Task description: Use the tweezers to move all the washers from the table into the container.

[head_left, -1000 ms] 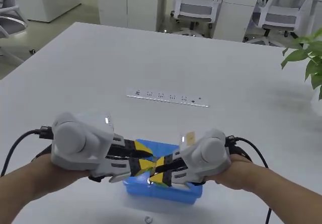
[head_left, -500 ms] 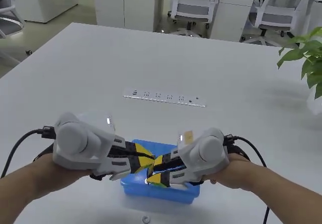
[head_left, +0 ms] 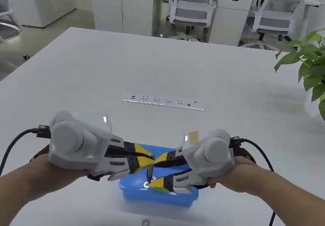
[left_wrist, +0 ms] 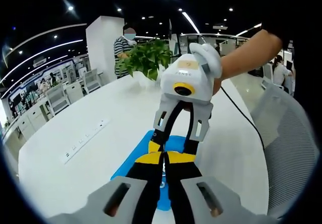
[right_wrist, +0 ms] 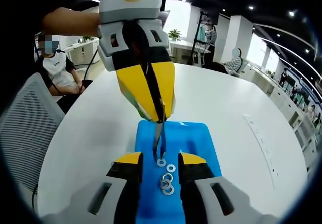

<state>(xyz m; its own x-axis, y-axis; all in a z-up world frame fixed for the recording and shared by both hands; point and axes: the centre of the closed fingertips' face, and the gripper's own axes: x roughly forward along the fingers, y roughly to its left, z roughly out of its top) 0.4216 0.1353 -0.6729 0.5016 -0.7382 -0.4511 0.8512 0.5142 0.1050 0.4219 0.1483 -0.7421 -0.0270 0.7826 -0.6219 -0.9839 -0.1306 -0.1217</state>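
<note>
A blue container (head_left: 137, 189) sits at the table's near edge and holds several washers (right_wrist: 166, 178) on its floor (right_wrist: 196, 138). My left gripper (head_left: 147, 162) is shut on thin metal tweezers (right_wrist: 158, 133), which point down into the container. The tweezer tips hang just over one washer (right_wrist: 161, 162); I cannot tell whether they touch it. In the left gripper view its yellow jaws (left_wrist: 164, 157) are pressed together. My right gripper (head_left: 160, 174) faces it over the container, open with nothing between its jaws (right_wrist: 161, 159). Another washer (head_left: 145, 222) lies on the table in front of the container.
A white power strip (head_left: 162, 102) lies across the middle of the table (head_left: 152, 58). A green plant (head_left: 307, 63) stands at the right edge. Office chairs (head_left: 190, 5) and cabinets stand beyond the far edge. Cables trail from both grippers.
The head view has shifted slightly. Both grippers have stayed over the container, with the left one still shut on the tweezers.
</note>
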